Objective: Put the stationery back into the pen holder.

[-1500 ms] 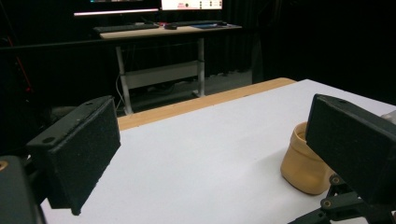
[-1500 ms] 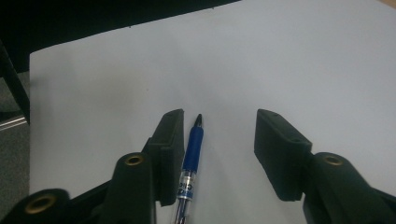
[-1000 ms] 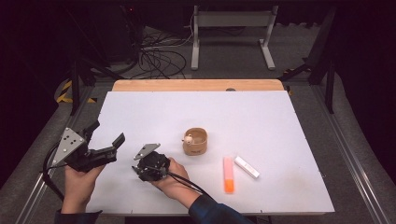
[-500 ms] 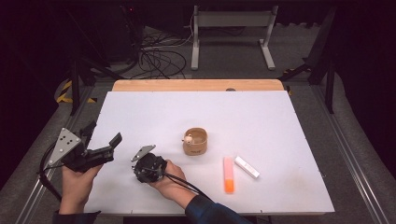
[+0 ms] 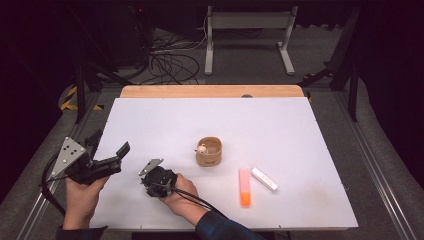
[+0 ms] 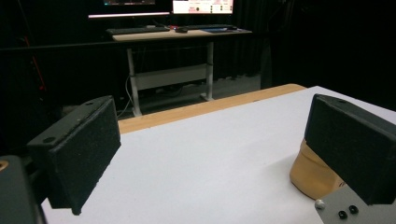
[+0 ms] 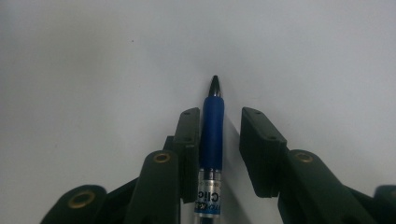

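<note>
Both my tongs are gaping: right tongs (image 7: pixel 218 137) are straddling a blue pen (image 7: pixel 211 135), left tongs (image 5: pixel 107 145) are hovering empty.

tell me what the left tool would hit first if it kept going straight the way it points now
Probably nothing on the table: ahead of the open left tool lies bare white table. The wooden cup sits off to its right, though depth is unclear.
</note>
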A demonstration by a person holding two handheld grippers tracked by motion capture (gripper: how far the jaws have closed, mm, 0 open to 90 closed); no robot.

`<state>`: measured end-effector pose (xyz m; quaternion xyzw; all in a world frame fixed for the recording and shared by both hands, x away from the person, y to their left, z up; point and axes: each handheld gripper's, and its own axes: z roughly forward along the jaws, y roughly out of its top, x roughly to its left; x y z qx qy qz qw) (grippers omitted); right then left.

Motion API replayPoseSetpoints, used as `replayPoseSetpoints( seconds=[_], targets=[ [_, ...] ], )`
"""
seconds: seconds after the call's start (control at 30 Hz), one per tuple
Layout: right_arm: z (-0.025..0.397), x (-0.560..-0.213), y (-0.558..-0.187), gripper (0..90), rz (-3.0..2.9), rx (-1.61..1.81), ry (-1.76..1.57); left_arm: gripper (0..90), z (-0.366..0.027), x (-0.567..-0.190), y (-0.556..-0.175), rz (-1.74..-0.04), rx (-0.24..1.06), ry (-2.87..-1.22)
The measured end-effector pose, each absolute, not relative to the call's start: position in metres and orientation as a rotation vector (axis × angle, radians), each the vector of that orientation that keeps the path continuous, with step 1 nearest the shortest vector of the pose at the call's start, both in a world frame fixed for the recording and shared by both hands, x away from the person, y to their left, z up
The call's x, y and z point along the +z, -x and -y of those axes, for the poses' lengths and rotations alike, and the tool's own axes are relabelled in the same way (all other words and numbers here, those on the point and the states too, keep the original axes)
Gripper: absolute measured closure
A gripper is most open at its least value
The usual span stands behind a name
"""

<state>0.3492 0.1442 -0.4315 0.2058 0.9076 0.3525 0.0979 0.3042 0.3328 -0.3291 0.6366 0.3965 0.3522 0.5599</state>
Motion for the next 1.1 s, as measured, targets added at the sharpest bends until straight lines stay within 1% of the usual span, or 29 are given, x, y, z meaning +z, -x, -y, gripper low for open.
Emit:
replayPoseSetpoints(
  seconds=[0.53,0.6,0.67,1.0,1.1],
  targets=[
    [-0.1482,-0.4315,-0.3441,75.3,-2.657,1.034,-0.68,4.2,-0.324,-0.3288,-0.3052,-0.915,0.823,-1.517],
    [-0.1485,-0.4318,-0.3427,76.8,-2.651,1.035,-0.682,4.2,-0.3244,-0.3282,-0.3046,-0.915,0.828,-1.518],
    [-0.1489,-0.4319,-0.3408,80.2,-2.645,1.045,-0.69,4.2,-0.3256,-0.3279,-0.3042,-0.92,0.829,-1.515],
    [-0.1468,-0.433,-0.3412,81.0,-2.649,1.06,-0.63,4.2,-0.3238,-0.3295,-0.305,-0.914,0.823,-1.524],
    [-0.1436,-0.4284,-0.3449,81.3,-2.628,1.099,-0.6,4.2,-0.3237,-0.3299,-0.305,-0.916,0.821,-1.523]
  ],
)
